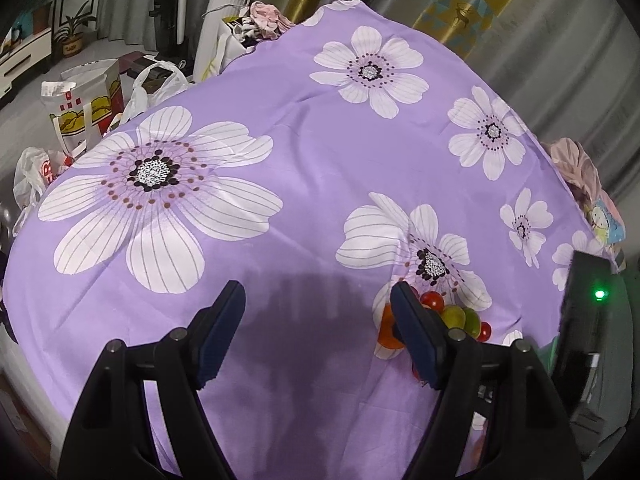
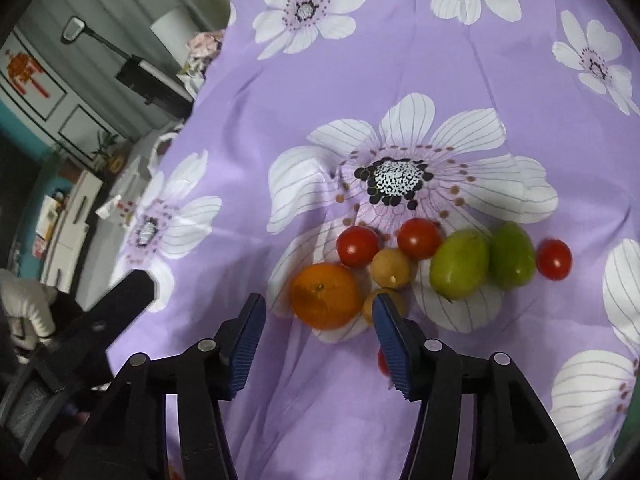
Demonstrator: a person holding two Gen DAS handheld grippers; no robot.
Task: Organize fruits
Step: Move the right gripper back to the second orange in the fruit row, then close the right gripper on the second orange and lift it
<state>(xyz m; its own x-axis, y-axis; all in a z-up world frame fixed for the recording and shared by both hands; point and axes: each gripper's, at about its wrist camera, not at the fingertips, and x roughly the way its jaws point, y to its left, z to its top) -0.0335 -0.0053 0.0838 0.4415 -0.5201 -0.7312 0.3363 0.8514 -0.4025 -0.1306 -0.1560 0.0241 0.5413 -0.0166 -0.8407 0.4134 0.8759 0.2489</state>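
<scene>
A cluster of fruit lies on a purple flowered cloth. In the right wrist view I see an orange, three red cherry tomatoes, two small tan round fruits and two green oval fruits. My right gripper is open and empty, just short of the orange. Another red fruit peeks from behind its right finger. My left gripper is open and empty over bare cloth, with the cluster behind its right finger.
Bags and a potted plant stand on the floor beyond the cloth's far left edge. A black device with a green light is at the right. The other gripper's body shows at the lower left.
</scene>
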